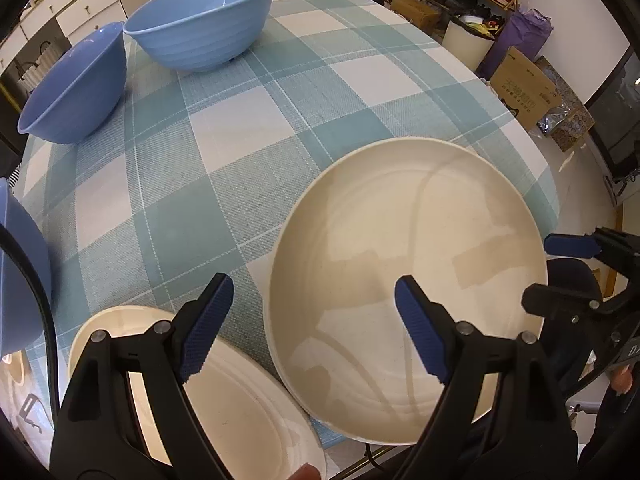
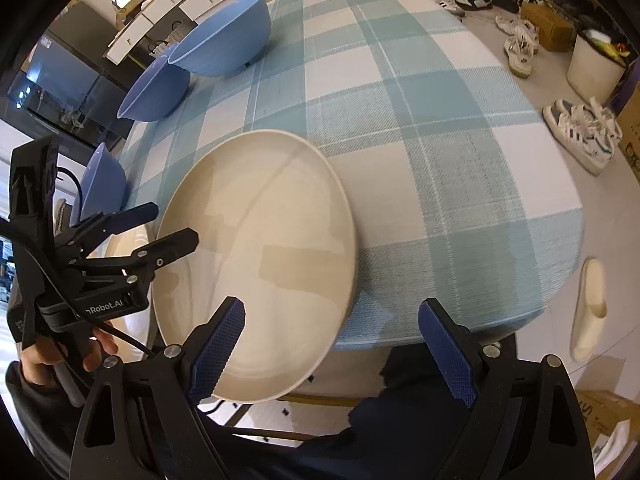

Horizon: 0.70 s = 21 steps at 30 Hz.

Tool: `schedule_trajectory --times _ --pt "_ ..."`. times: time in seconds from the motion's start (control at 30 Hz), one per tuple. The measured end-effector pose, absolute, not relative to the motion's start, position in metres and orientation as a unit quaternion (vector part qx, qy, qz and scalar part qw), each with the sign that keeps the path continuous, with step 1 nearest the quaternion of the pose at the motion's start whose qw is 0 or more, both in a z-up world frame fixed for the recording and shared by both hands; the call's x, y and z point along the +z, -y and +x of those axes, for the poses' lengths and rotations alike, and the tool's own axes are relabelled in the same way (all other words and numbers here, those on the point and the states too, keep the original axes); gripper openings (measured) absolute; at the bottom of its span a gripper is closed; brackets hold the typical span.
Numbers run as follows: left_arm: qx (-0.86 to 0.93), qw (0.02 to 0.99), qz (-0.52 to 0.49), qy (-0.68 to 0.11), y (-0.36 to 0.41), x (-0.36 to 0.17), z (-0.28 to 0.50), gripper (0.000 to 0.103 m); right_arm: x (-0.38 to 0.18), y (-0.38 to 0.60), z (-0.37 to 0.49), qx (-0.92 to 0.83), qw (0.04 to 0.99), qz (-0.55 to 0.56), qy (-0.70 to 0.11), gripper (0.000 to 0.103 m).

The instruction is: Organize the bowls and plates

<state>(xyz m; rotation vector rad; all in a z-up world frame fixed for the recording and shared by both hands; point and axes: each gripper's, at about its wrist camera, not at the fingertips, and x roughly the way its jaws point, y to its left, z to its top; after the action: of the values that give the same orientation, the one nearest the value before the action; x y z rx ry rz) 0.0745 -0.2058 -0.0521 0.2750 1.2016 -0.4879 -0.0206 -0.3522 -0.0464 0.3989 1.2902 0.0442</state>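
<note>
A large cream plate [image 1: 408, 280] [image 2: 260, 260] lies at the near edge of the table with the checked cloth [image 1: 248, 128], overhanging it slightly. My left gripper [image 1: 316, 324] [image 2: 160, 228] hovers open, its fingers straddling that plate's left rim. A second cream plate [image 1: 240, 400] lies just left of the first, under the left finger. My right gripper [image 2: 334, 348] [image 1: 538, 270] is open over the large plate's near right rim, holding nothing. A light blue bowl [image 1: 204, 20] [image 2: 224, 40] and a darker blue bowl [image 1: 76, 88] [image 2: 156, 92] stand at the far left; a third blue bowl [image 1: 20, 280] [image 2: 104, 184] stands nearer.
The table's right edge [image 2: 560, 240] drops to a floor with several shoes [image 2: 580, 136], a pale slipper [image 2: 588, 312], a white bin [image 2: 592, 68] and cardboard boxes [image 1: 524, 92]. White cabinets [image 1: 80, 12] stand behind the bowls. A person's hand [image 2: 52, 356] holds the left gripper.
</note>
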Motion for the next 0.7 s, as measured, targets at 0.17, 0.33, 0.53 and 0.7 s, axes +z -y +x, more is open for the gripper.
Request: schedule_trajectory --times 0.17,0.33,0.53,0.7 --pt "-0.228 0.785 0.129 -0.562 0.209 -0.057 0.074 0.081 -0.054 0.350 -0.018 0.022 0.778 0.190 -0.598 0.090" --pt "-0.229 0.780 0.125 -0.568 0.210 -0.064 0.076 0.081 -0.059 0.350 -0.015 0.018 0.776 0.194 -0.600 0.089" --pt "-0.233 0.777 0.120 -0.573 0.212 -0.070 0.078 0.081 -0.062 0.346 -0.011 0.019 0.775 0.192 -0.602 0.086" --pt "-0.235 0.775 0.113 -0.576 0.212 -0.076 0.077 0.078 -0.066 0.344 -0.009 0.020 0.772 0.194 -0.605 0.079"
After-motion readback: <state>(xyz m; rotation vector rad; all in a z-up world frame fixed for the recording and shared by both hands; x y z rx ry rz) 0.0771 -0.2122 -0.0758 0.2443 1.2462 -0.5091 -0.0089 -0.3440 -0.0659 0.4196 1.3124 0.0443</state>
